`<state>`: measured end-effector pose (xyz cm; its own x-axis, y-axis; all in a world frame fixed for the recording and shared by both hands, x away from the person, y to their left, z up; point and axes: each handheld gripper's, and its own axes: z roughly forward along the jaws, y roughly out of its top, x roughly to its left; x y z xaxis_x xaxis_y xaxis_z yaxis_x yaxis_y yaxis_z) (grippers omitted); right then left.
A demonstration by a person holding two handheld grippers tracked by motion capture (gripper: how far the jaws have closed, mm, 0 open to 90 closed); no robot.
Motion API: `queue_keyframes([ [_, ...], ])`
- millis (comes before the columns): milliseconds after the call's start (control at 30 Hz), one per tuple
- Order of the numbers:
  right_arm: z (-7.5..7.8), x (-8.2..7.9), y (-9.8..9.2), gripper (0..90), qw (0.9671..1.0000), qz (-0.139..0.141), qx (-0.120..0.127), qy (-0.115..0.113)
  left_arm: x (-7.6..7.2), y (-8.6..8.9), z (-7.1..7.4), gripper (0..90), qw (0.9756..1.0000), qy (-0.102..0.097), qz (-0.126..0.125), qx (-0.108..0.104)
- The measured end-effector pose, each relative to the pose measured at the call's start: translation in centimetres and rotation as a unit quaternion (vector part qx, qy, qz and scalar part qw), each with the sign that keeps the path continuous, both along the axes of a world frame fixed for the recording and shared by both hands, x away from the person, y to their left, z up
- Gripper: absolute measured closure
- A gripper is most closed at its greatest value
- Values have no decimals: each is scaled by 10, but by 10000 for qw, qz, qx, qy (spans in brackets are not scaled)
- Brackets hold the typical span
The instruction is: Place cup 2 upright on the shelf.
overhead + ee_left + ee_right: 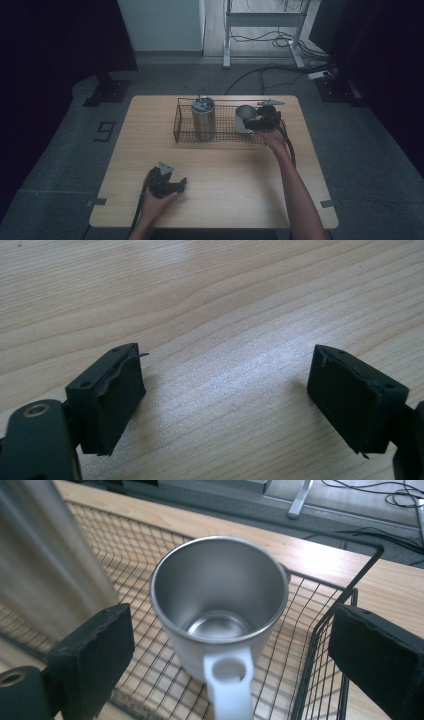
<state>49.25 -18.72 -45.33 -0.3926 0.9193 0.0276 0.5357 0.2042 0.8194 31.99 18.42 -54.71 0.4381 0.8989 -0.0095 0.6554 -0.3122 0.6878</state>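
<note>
A steel mug [220, 595] with a white outside and a white handle [227, 680] stands upright in a wire basket [320, 645], handle toward the camera. My right gripper [230, 630] is open, one jaw on each side of the mug, and neither pad touches it. In the high view the right gripper [252, 122] reaches over the basket's right end to the mug [244, 117]. My left gripper [181, 184] lies on the table [150, 130] near its front edge. Its jaws [225, 380] stand apart over bare wood, with nothing between them.
A tall steel tumbler [203, 119] with a lid stands in the basket [220, 137], left of the mug; it is the blurred wall [45, 560] at the left of the right gripper view. Behind the table, cables and a desk frame [265, 20] are on the floor.
</note>
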Motion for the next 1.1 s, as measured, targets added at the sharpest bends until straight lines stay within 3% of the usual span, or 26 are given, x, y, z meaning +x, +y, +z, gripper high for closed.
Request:
queue_keyframes([
  [67,1,-7,-2,69,9998,52,96,-136,0,0,0,151,10000,-1,1,5],
  [433,0,-37,-4,80,9994,171,135,-270,0,0,0,153,10000,6,13,6],
  [733,4,-67,-18,97,9988,153,227,-415,0,0,0,153,10000,7,13,4],
  [900,4,-88,-28,128,9975,219,414,-531,0,0,0,153,10000,6,15,0],
  [1100,-4,-106,-32,130,9975,334,398,-488,0,0,0,154,10000,4,14,-1],
])
